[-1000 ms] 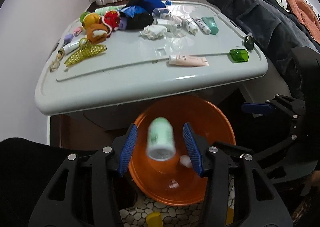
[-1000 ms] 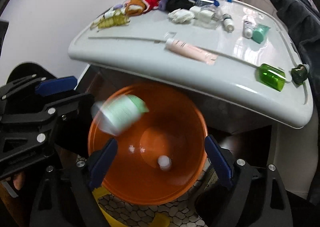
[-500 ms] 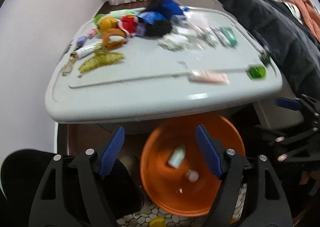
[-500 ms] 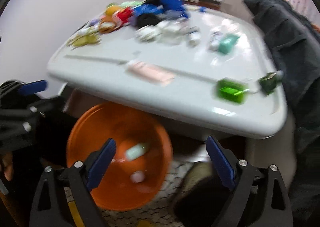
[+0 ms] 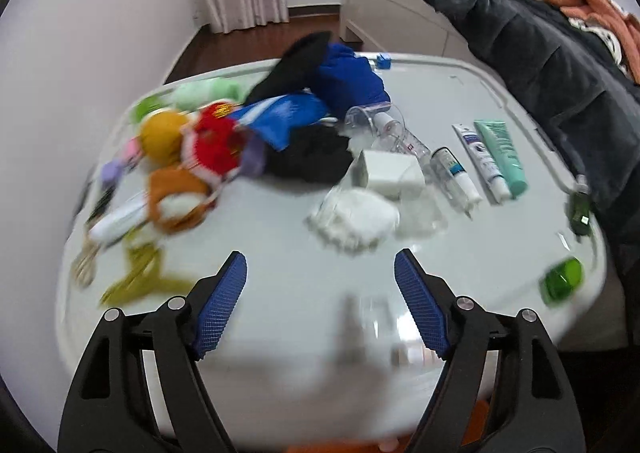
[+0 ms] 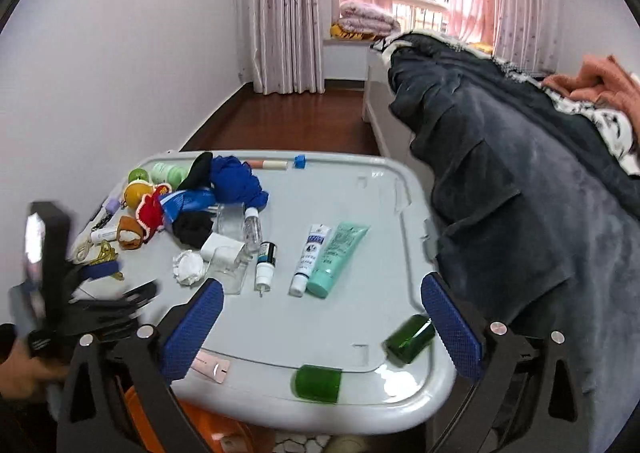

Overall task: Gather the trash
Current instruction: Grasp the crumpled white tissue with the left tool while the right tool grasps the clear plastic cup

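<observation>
Over the grey table [image 6: 360,213], both my grippers hang empty, jaws opening with nothing between them.

I count two tubes side by side, white tube [image 6: 310,259] and teal tube [image 6: 338,259], two green caps [image 6: 318,382] at the near edge, one crumpled tissue [image 5: 354,219] just ahead of my left gripper [image 5: 320,303]. My right gripper [image 6: 320,327] tilts down over the near edge; orange bin [image 6: 192,429] sits below, near left.

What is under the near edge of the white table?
An orange basin shows under the white table edge. Most of it, and its contents, are covered by the table and gripper.
</observation>
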{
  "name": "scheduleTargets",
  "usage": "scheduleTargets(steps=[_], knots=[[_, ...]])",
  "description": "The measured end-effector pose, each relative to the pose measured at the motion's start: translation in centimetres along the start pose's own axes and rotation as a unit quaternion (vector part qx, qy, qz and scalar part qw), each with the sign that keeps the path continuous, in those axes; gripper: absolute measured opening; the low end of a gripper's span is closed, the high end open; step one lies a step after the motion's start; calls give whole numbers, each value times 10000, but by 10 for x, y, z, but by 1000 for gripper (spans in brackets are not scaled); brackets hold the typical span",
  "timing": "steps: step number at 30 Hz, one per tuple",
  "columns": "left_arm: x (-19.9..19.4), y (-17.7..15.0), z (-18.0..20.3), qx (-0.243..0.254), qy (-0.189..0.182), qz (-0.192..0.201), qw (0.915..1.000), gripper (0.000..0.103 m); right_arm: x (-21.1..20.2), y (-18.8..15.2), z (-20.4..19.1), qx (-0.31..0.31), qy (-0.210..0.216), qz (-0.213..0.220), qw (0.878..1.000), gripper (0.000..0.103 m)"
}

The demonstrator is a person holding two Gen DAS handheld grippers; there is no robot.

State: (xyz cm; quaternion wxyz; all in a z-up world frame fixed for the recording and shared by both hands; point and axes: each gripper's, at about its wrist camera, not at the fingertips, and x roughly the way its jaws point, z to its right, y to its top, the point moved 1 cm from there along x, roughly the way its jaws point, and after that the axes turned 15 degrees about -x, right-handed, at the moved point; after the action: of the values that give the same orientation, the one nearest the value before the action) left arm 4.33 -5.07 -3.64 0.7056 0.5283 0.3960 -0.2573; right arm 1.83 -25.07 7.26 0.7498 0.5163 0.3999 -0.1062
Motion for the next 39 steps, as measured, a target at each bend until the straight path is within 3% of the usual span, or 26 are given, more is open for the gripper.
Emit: scheduleTargets(steps=[3, 4, 6, 7, 8, 13, 18, 22, 25, 27, 33, 39], knots=[[36, 14, 4, -35, -60, -213, 9997, 72, 18, -10, -3, -35, 124, -187, 9997, 98], [49, 17, 5, -44, -80, -333, 9994, 65, 20, -12, -7, -66, 130, -222, 9996, 98], [62, 19, 7, 15, -216, -431, 9988, 48, 24, -13, -9, -126, 143, -260, 9995, 98], [61, 20, 9, 99, -252, -321, 9991, 28, 26, -13, -11, -180, 164, -270, 9993, 97], [60, 19, 12, 281, -246, -302, 9988, 15, 27, -13, -13, -226, 178, -283, 9992, 98], [31, 13, -2, 215, -325, -364, 9986, 13, 45, -1, -31, -471, 315, -463, 9973, 97], [-12, 1, -26, 96, -364, -102, 9992, 13, 77, 27, -78, -1217, 507, -509, 9900, 92], [-25, -12, -44, -34, -378, -101, 9992, 13, 136, 36, -114, -1693, 637, -1001, 9784, 62], [-26, -18, -50, -45, -305, -128, 9994, 13, 171, 32, -126, -1627, 659, -1334, 9754, 60], [-26, -23, -55, -28, -251, -161, 9996, 13, 183, 29, -128, -1510, 693, -1426, 9757, 48], [-36, -32, -62, 8, -256, -174, 9995, 13, 161, 37, -131, -1498, 575, -1074, 9812, 47], [-52, -46, -55, 60, -313, -133, 9994, 13, 99, 33, -129, -1394, 788, -718, 9845, 47]])
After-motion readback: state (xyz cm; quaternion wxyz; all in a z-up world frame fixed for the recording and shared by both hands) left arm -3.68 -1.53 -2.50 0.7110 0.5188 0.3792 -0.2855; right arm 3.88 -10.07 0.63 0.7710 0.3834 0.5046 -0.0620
